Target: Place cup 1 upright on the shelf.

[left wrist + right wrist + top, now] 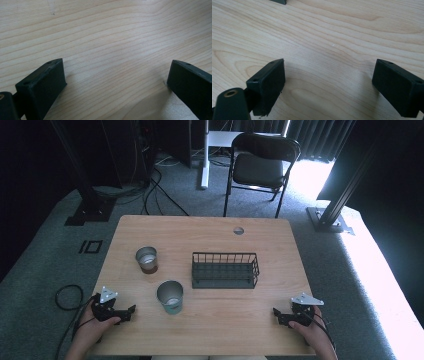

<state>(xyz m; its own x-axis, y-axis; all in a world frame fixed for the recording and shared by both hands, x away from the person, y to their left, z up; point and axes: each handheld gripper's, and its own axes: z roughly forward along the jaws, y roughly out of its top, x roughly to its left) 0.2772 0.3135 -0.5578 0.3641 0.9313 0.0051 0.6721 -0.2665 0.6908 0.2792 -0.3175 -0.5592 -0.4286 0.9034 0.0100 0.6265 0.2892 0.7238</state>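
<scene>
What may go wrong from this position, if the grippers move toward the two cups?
1. The open left gripper is near the teal metal cup; a sideways approach may tip this cup.
2. The brown metal cup stands just behind it, so reaching past may knock one.
3. The black wire basket stands close beside both; a cup may strike its rim.

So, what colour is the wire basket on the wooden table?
The rectangular wire basket is black; the high view shows it best.

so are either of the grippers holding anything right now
No. The left gripper and right gripper both rest open near the table's front edge, only bare wood between their fingers.
</scene>
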